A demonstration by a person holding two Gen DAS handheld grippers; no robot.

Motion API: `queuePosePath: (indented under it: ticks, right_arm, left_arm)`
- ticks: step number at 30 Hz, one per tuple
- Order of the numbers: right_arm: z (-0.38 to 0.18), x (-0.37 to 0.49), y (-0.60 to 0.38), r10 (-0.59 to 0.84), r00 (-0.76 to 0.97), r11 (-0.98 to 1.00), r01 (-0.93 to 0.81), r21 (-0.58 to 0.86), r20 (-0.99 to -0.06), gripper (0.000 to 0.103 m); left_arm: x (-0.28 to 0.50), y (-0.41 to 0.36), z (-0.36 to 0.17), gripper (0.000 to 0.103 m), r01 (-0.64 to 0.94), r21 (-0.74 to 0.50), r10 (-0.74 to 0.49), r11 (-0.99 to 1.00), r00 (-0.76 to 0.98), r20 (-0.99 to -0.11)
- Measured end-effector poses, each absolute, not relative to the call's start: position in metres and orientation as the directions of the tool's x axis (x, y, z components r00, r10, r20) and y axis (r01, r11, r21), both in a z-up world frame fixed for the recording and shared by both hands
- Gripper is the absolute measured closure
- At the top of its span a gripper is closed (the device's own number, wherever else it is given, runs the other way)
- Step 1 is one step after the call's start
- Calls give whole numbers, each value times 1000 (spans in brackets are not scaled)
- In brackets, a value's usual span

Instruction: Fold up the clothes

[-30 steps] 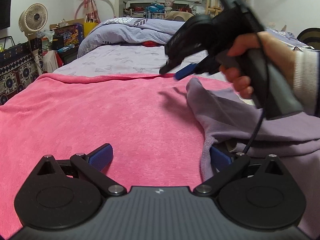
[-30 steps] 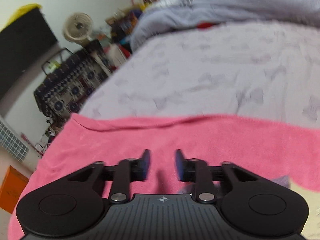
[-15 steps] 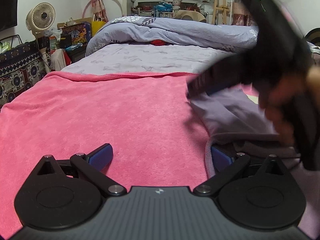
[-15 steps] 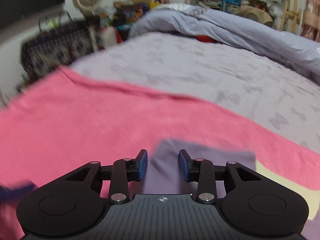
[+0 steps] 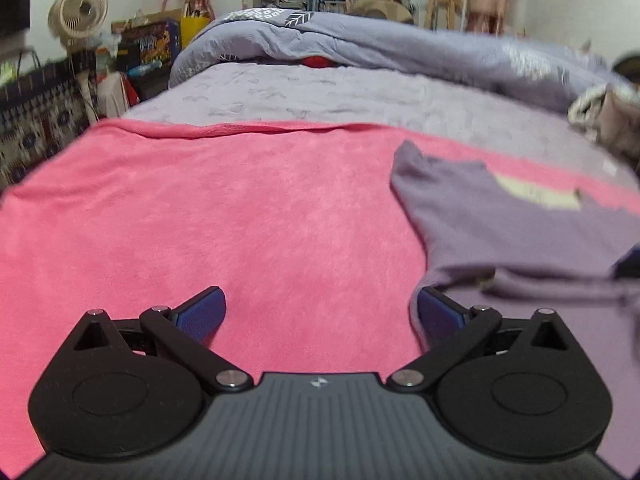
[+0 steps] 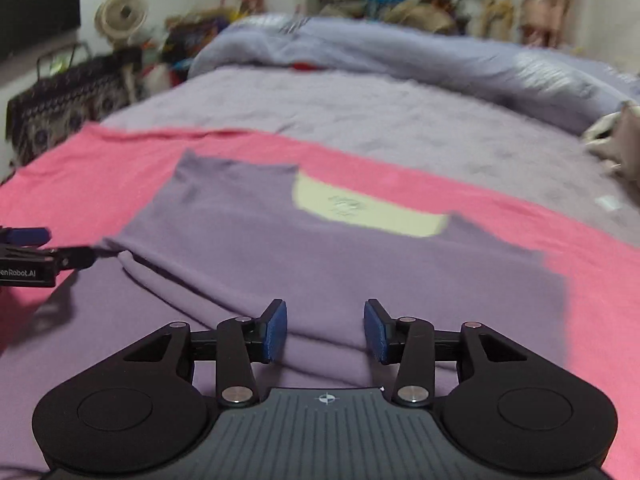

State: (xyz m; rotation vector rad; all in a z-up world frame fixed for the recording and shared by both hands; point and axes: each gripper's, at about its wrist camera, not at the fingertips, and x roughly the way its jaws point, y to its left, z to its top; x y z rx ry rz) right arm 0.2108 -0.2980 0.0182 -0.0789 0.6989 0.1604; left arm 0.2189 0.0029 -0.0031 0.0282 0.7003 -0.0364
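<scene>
A purple garment (image 6: 320, 264) with a pale yellow patch (image 6: 360, 212) lies spread on a pink blanket (image 5: 200, 220) over the bed. My right gripper (image 6: 326, 330) hovers low over the garment's near part. Its jaws are opening, with only the cloth lying beneath them and nothing pinched. My left gripper (image 5: 320, 312) stands wide open at the garment's (image 5: 500, 232) left edge. Its right finger (image 5: 440, 312) sits against the cloth's hem and its left finger (image 5: 200, 312) is over bare blanket. In the right wrist view the left gripper (image 6: 68, 246) shows at the far left, touching the garment's side.
Beyond the blanket the lilac bedsheet (image 5: 340, 96) runs to a heaped duvet (image 5: 400, 48). A pale cloth bundle (image 5: 604, 116) lies at the right edge of the bed. A fan (image 5: 80, 16), a patterned bag (image 5: 36, 116) and clutter stand left of the bed.
My right gripper swung from the blanket's far edge back and to the right, over the garment, and its hand left the left wrist view. The left gripper stayed put and open.
</scene>
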Motion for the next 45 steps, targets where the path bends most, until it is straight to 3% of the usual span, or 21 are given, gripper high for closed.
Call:
queuePosePath:
  ticks: [2,3,6,9,11,13,14,17,19,24,26,28,31,35,38,41,43,44,45]
  right_arm:
    - [20,198,-322,59,800,996,-85,-17,-597,55]
    - [18,196,-336,12,805,1000,-25,-13,-594,46]
    - [-7,208,-385,-111,685,984,176,17,-720,41]
    - [7,188,-418,-57,756,963,213,162,-652,46]
    - [19,168,-434,-17,842,947,186,261,-539,46]
    - [23,164,-439,36,866,936,146,321,-499,46]
    - [23,167,-436,32,862,943,141,301,-505,46]
    - [11,183,-404,-203,804,979,185,-90,-559,42]
    - [-2,188,-400,-283,759,958,191,-215,-586,42]
    - [-12,173,-434,-303,706,944,312,-103,-639,33]
    - [-11,158,-445,-273,725,947,318,-44,-632,33]
    - [-10,140,-445,-190,772,964,264,35,-606,31]
    - [-11,134,-431,-104,802,984,169,57,-588,29]
    - [-12,155,-399,-67,783,996,86,1,-619,28]
    - [-17,167,-387,-221,750,974,140,-178,-624,25]
    - [-20,164,-414,-284,729,959,223,-176,-622,7]
    - [-21,161,-432,-303,709,949,284,-136,-636,7]
    - [-21,160,-437,-325,698,940,314,-136,-638,15]
    - [-21,159,-437,-365,687,926,339,-168,-628,16]
  left_arm:
    - [210,3,2,0,11,104,59,995,761,-646]
    - [206,4,4,0,-14,152,109,988,759,-642]
    - [198,8,8,1,-70,259,220,963,758,-614]
    - [196,-9,22,1,-17,275,180,961,795,-580]
    - [194,-33,33,1,38,286,120,957,849,-515]
    - [198,-61,38,0,91,312,65,946,889,-454]
    - [202,-76,37,0,118,344,46,931,899,-435]
    - [225,-116,7,0,159,572,147,804,880,-452]
    - [235,-116,-18,0,156,653,215,741,867,-451]
    - [243,-58,-16,0,107,414,153,904,824,-546]
    - [239,-56,-13,0,113,422,151,900,826,-542]
    - [225,-70,-6,3,103,480,165,871,860,-484]
    - [193,-106,9,3,213,541,14,814,923,-385]
    - [190,-151,5,2,376,585,-111,719,892,-438]
    - [211,-144,-12,0,342,555,-49,758,879,-475]
    - [231,-124,-19,0,273,488,23,829,855,-518]
    - [236,-108,-18,0,234,461,51,856,849,-526]
    - [235,-103,-18,0,229,467,55,854,852,-520]
    - [233,-102,-18,0,224,476,63,850,855,-514]
